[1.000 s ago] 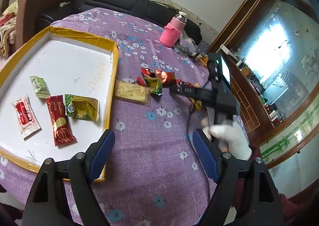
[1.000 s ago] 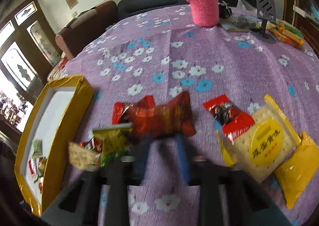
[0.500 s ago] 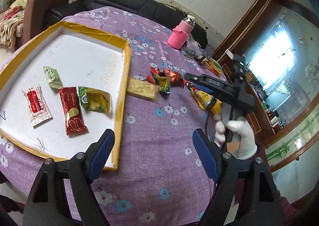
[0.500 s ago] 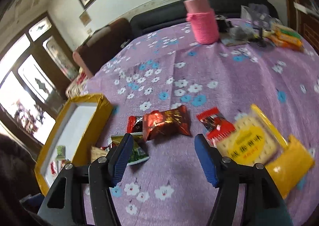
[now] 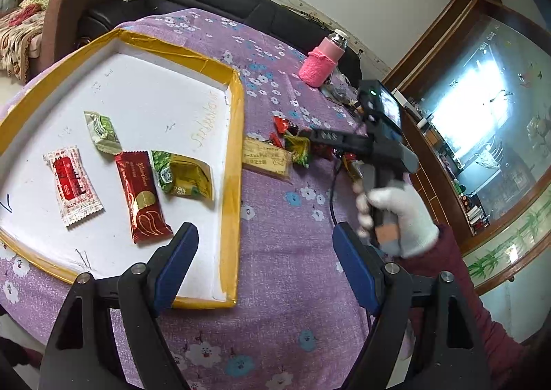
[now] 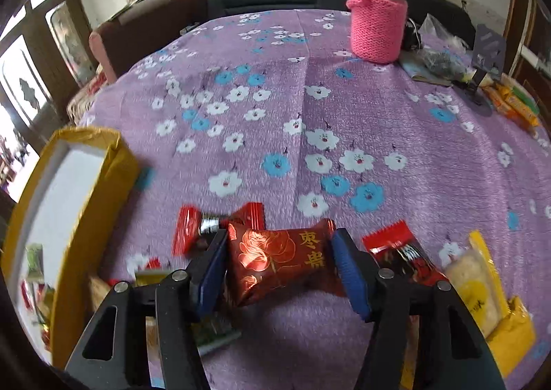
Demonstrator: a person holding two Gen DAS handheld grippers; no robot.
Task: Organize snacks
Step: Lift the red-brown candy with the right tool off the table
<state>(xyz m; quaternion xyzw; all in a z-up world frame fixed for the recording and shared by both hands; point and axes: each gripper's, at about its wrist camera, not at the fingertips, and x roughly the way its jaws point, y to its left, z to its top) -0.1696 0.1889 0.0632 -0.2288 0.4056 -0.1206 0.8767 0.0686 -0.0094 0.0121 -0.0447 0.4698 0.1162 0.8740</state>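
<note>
The right tool (image 6: 279,269) hides part of the green packet (image 6: 215,335), and the tray (image 6: 69,252) contents look blurred.

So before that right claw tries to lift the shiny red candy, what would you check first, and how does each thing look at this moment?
1. Shiny red foil candy pack sits between the right gripper fingers: ok.
2. Fingers clamped firmly on the pack: cannot tell; the blue pads flank both ends, contact unclear.
3. No neighbour caught in the grasp: not ok; a small red twist-wrapped candy lies right by the left pad.
4. Free space in the yellow-rimmed white tray: ok; four snacks inside, much bare white.
5. Left gripper out of the way: ok; open, empty, over the tray's near corner.
</note>
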